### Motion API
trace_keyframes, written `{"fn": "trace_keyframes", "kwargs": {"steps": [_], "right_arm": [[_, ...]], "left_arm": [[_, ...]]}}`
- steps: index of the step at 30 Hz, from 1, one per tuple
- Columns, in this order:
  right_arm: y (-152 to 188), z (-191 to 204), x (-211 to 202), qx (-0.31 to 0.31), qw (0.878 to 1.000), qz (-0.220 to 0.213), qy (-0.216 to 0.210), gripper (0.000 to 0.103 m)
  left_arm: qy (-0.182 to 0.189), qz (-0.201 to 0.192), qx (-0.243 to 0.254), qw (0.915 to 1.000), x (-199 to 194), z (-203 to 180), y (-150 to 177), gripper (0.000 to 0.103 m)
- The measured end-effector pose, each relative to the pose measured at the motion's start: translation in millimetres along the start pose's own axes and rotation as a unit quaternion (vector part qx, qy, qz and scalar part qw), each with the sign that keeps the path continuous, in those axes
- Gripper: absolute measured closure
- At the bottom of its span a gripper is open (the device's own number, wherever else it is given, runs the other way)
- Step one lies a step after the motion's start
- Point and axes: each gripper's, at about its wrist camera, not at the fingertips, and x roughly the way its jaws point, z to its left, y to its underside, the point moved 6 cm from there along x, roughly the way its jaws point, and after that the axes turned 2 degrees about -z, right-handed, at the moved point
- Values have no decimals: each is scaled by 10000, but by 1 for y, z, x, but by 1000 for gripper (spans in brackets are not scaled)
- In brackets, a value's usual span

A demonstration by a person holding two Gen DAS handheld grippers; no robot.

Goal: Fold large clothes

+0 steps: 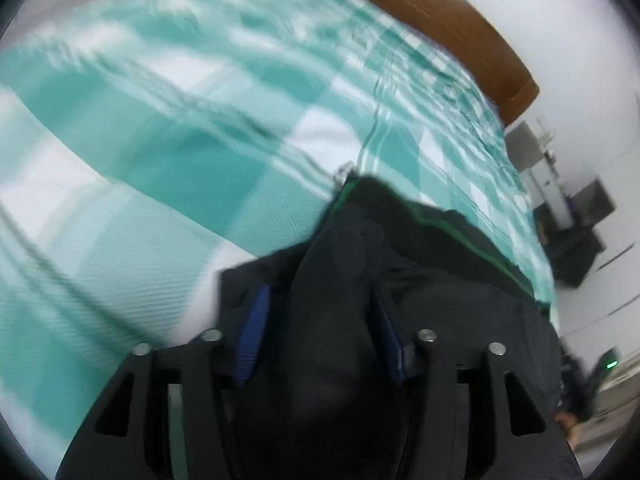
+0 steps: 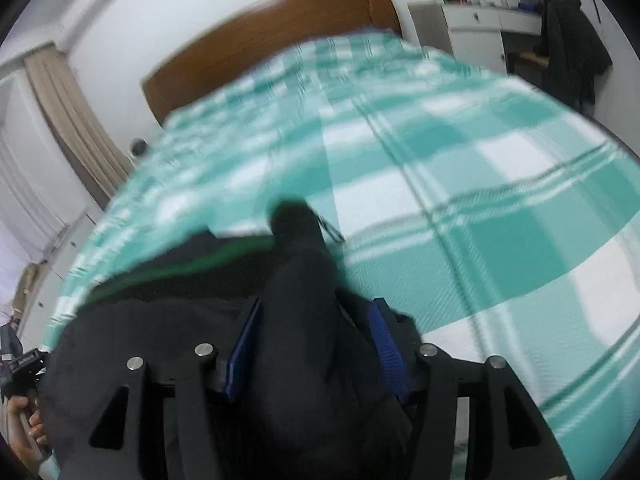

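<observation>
A dark garment (image 1: 440,280) with a thin green stripe lies bunched at the near edge of a bed with a teal and white checked cover (image 1: 160,160). In the left wrist view a thick fold of it rises between the blue pads (image 1: 256,320) of my left gripper (image 1: 320,300). The pads stand apart and their blue faces show, so they do not press on the cloth. The right wrist view shows the same garment (image 2: 160,320), with a fold running up between the pads (image 2: 384,340) of my right gripper (image 2: 316,312), which also stands open. Both pictures are blurred.
A brown wooden headboard (image 2: 260,40) closes the far end of the checked cover (image 2: 480,200). White cabinets (image 2: 472,28) and a hanging dark coat (image 2: 572,48) stand beyond the bed at right. A beige curtain (image 2: 68,112) hangs at left. A hand (image 2: 24,420) shows at the lower left.
</observation>
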Motion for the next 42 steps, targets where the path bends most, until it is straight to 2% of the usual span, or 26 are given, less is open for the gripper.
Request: {"fn": "trace_keyframes", "kwargs": {"steps": [3,5,6,7,10,13,15,16,19,26,31,36,38,42], "right_arm": [[-3,9,-42,-13,9990,-338,-290,37],[5,16,-57,-36,9982,-362,-467,32],[11,19,-61,-47,9979,-332,-554,32],[18,23,-63,-64,9976,-266,-641,32],[40,36,-59,-253,9970,-8,-732,32],[54,36,-51,-399,9969,122,-659,32],[61,29,-42,-411,9968,227,-648,32],[64,26,-38,-401,9963,273,-712,32],[72,22,-28,-445,9933,332,-1014,32],[86,22,-17,-457,9924,263,-1108,32],[88,23,-19,-437,9937,333,-981,32],[87,23,-45,-332,9956,506,-717,32],[90,24,-61,-225,9956,490,-768,32],[105,27,-101,-89,9960,315,-826,32]], "left_arm": [[-6,-474,557,9973,-52,-31,2,29],[285,-711,1070,9913,-76,-73,11,12],[434,-702,1272,9884,-78,-91,15,9],[650,-576,1569,9838,-73,-120,24,8],[908,-278,2021,9747,-44,-178,37,8],[756,37,2148,9737,10,-212,44,8],[562,366,2085,9757,44,-214,53,8],[352,513,2163,9743,65,-212,63,8],[232,233,2532,9669,75,-208,84,3],[221,166,2585,9656,100,-198,89,1],[66,391,2652,9634,83,-200,92,3],[68,440,3071,9506,34,-198,118,3],[-46,395,3249,9449,33,-195,131,2],[-242,273,3365,9410,53,-188,147,1]]}}
